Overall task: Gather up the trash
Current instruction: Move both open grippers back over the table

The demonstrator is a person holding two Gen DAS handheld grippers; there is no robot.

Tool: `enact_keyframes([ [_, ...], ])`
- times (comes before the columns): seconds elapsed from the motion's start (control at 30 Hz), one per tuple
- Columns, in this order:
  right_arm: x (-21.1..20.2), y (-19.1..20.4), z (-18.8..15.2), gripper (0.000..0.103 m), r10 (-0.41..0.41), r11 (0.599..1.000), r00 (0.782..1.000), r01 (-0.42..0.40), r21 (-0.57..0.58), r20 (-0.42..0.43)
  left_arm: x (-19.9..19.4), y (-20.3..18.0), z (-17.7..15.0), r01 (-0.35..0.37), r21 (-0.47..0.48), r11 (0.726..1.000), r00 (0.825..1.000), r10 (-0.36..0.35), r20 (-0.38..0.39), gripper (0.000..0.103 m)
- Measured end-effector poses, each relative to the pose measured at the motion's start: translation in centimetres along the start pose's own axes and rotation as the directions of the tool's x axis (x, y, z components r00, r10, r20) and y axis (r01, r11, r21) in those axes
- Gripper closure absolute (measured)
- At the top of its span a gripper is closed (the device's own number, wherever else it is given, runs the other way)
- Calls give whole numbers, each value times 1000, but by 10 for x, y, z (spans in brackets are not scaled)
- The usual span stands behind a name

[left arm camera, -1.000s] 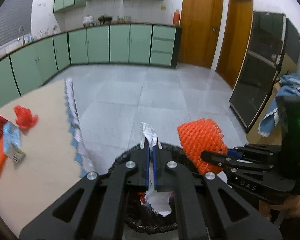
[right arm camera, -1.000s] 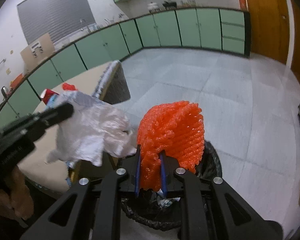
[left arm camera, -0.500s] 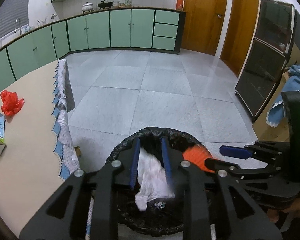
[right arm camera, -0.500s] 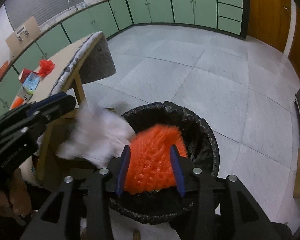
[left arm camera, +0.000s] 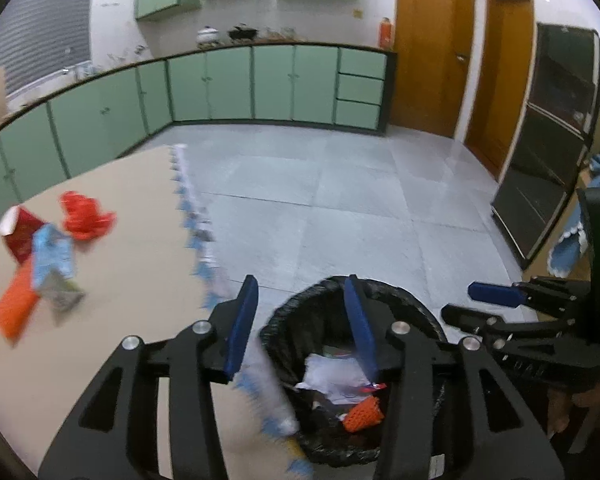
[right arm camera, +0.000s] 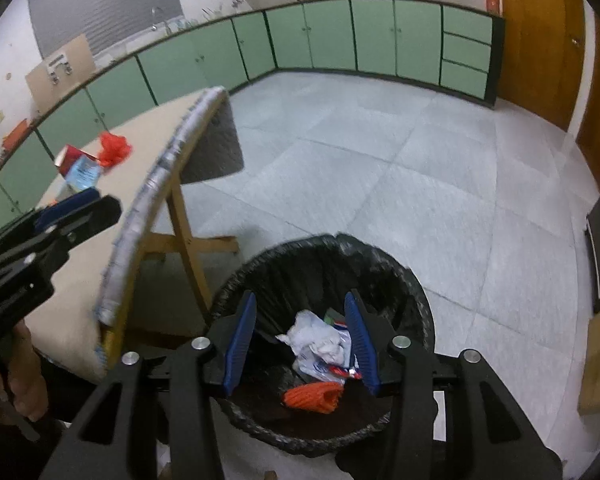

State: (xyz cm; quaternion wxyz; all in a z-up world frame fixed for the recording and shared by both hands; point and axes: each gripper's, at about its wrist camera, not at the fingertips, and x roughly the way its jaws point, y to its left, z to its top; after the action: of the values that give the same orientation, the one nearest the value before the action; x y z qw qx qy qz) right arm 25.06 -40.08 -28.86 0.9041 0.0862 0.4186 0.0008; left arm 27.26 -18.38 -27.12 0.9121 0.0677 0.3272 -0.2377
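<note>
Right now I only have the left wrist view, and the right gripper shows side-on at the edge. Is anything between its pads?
Observer: No. In the right wrist view the right gripper is opening its jaws with nothing between them; the orange foam net lies below in the black-lined trash bin.
Operator: I see only the top of the table. What holds it up on the bin side?
Observer: Wooden legs with a crossbar near the floor, standing just beside the bin.
Operator: Who holds the left gripper?
Observer: A hand shows beneath its body, at the lower left edge.
</note>
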Motion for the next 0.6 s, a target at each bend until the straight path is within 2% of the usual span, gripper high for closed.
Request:
enact_keyframes([
  [0.2,-25,44,19,54,53,996,996,-48,-70,71,-50,35,-6,-112,-57,992,993,113,24,51],
  [0.27,-32,61,24,50,71,993,993,-61,-102,94,-71,52,-7,-155,-93,984,987,158,33,42],
  [0.43,-41,123,40,43,139,971,980,-106,-212,145,-122,98,-20,-294,-188,937,950,309,54,25],
  [0.6,-33,190,48,38,216,936,963,-157,-316,161,-159,147,-41,-386,-272,882,908,415,55,21],
])
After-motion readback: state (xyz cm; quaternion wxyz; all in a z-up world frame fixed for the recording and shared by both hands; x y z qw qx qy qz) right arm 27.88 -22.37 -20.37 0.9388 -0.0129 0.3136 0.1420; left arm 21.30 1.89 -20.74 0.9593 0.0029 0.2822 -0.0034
